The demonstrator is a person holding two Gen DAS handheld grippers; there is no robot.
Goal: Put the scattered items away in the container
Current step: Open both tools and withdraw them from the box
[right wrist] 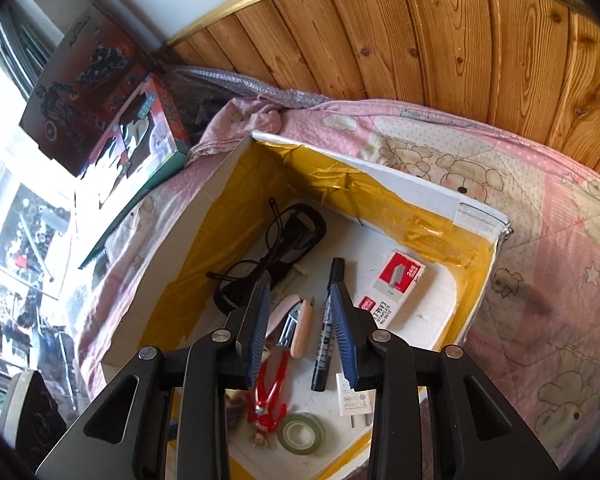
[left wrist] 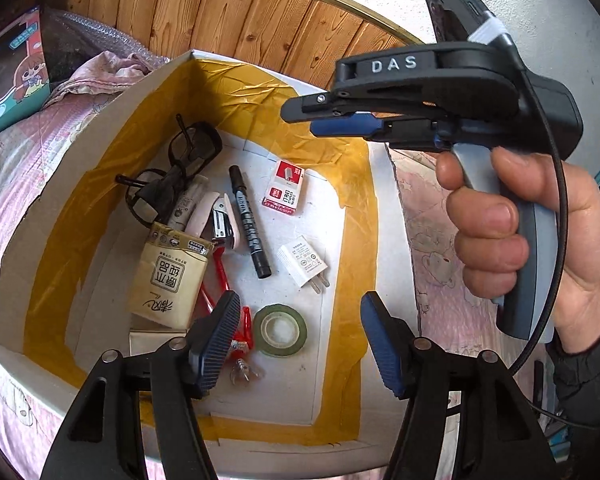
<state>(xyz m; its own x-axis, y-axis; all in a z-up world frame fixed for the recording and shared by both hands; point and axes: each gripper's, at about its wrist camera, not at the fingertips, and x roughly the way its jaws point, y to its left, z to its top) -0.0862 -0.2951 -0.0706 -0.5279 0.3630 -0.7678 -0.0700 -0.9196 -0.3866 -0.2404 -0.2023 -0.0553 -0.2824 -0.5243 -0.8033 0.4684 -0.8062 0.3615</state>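
A white cardboard box (left wrist: 100, 132) (right wrist: 204, 216), lined with yellow tape, lies open on the bed. Inside are black glasses (left wrist: 192, 148) (right wrist: 296, 228), a black marker (left wrist: 248, 220) (right wrist: 323, 352), a red staples box (left wrist: 284, 188) (right wrist: 396, 284), a white charger plug (left wrist: 302, 260) (right wrist: 354, 400), a green tape roll (left wrist: 280, 330) (right wrist: 302, 432), a tissue pack (left wrist: 168, 280), a pink stapler (left wrist: 220, 220) and red clips (right wrist: 268, 396). My left gripper (left wrist: 300, 296) hovers open over the box's near end, holding nothing. My right gripper (left wrist: 300, 118) (right wrist: 302, 280) hangs above the box, open and holding nothing.
A hand (left wrist: 500, 240) grips the right tool's handle. Pink patterned bedding (right wrist: 540, 280) surrounds the box. A wooden headboard (right wrist: 420, 40) stands behind it. Toy boxes (right wrist: 140, 128) and bubble wrap (right wrist: 240, 80) sit at the far left corner.
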